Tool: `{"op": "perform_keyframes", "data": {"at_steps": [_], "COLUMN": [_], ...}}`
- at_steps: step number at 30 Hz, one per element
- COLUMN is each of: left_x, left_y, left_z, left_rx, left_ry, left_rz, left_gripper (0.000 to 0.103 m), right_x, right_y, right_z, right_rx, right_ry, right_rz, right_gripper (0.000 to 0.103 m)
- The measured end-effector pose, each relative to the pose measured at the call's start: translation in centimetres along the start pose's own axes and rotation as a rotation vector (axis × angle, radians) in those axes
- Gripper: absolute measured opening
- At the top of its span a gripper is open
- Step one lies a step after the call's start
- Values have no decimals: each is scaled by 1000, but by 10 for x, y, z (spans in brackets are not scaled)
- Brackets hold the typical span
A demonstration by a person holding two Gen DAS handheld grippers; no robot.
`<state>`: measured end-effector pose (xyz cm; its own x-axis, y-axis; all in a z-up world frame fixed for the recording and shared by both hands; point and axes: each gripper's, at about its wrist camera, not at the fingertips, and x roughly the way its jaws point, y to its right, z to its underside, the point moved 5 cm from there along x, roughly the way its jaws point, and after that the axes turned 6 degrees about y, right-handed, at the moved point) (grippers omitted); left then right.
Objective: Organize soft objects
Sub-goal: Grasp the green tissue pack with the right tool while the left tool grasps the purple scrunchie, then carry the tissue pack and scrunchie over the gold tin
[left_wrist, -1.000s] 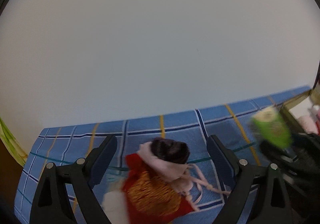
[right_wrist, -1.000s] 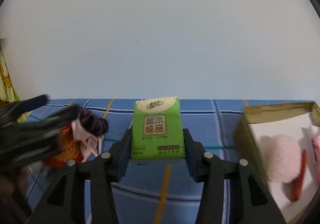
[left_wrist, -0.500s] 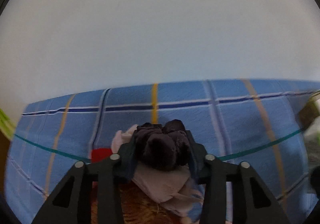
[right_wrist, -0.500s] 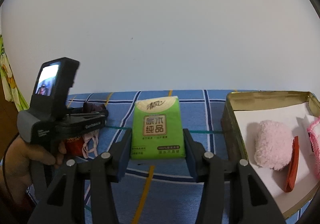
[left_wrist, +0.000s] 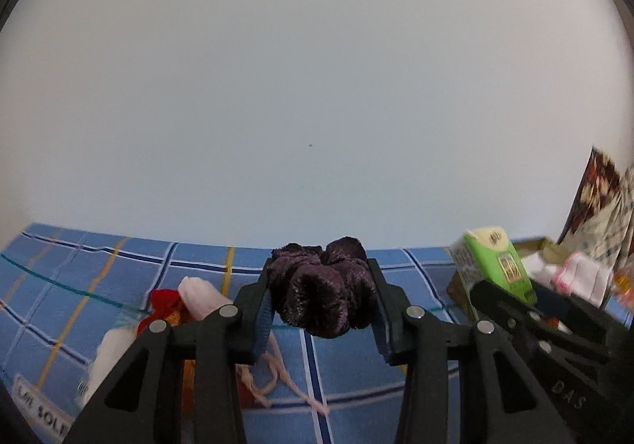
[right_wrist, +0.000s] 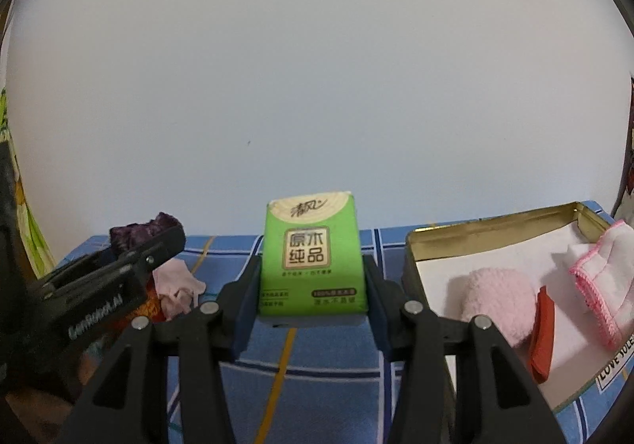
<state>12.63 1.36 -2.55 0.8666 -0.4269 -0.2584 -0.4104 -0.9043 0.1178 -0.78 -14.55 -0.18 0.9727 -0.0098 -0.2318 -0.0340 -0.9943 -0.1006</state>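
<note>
Velvet scrunchie point(left_wrist: 323, 287), dark purple, pinched in left gripper point(left_wrist: 321, 295), lifted off blue checked cloth point(left_wrist: 348, 368); red-and-pink bundle point(left_wrist: 186, 299) lies below. Green tissue pack point(right_wrist: 313, 262) clamped upright in right gripper point(right_wrist: 313, 295), beside open tin point(right_wrist: 491, 234) holding pink puff point(right_wrist: 501, 303).
</note>
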Motion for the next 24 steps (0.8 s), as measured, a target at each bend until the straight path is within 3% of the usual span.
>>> {"op": "perform_keyframes", "data": {"at_steps": [3, 10, 19, 24], "left_x": [-7, -23, -40, -33], "left_y": [13, 29, 23, 15], "left_z": [6, 14, 19, 4], "left_rx": [40, -3, -69, -93], "left_ry": [-2, -18, -17, -17], "left_rz": [-31, -39, -37, -52], "left_gripper": [45, 45, 45, 45], "right_x": [-14, -43, -64, -72], "right_y": [7, 27, 36, 27], "right_z": [-1, 1, -3, -4], "right_rx": [-8, 4, 8, 6], "right_ry": [11, 17, 29, 41], "right_rz": [-14, -55, -46, -48], "right_gripper": [49, 49, 49, 49]}}
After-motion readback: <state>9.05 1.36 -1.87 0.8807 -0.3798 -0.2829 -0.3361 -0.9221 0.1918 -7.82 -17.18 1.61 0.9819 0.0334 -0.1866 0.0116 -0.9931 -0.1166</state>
